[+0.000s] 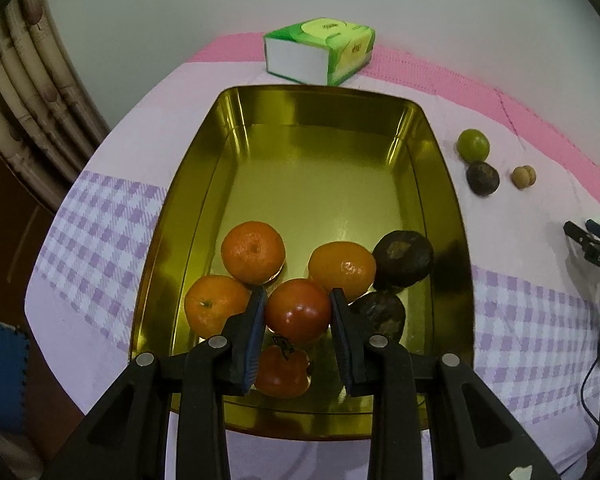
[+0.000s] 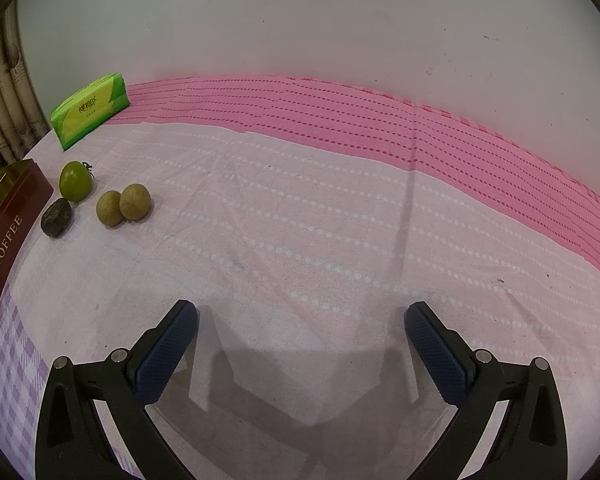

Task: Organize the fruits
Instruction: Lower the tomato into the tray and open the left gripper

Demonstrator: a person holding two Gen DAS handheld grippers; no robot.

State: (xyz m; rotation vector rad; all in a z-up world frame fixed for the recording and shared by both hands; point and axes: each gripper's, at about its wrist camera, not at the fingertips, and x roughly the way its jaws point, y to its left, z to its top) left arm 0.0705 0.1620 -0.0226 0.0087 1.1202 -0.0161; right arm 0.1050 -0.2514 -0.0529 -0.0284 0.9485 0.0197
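In the left wrist view a gold tin tray [image 1: 332,112] holds three oranges [image 1: 253,251], two dark fruits [image 1: 403,258] and a red tomato [image 1: 281,372] at its near end. My left gripper [image 1: 298,302] is shut on another red tomato [image 1: 298,310] just above the tray's near end. On the cloth to the tray's right lie a green fruit [image 1: 473,144], a dark fruit [image 1: 483,178] and a tan fruit [image 1: 523,177]. In the right wrist view my right gripper [image 2: 302,320] is open and empty over the cloth; the green fruit [image 2: 75,181], dark fruit [image 2: 56,217] and two tan fruits [image 2: 124,206] lie far left.
A green tissue pack [image 1: 320,50] lies behind the tray and shows in the right wrist view [image 2: 90,110]. The tin's brown side [image 2: 8,236] is at the right wrist view's left edge. A pink mat [image 2: 420,136] runs along the wall. The other gripper [image 1: 592,244] is at the right.
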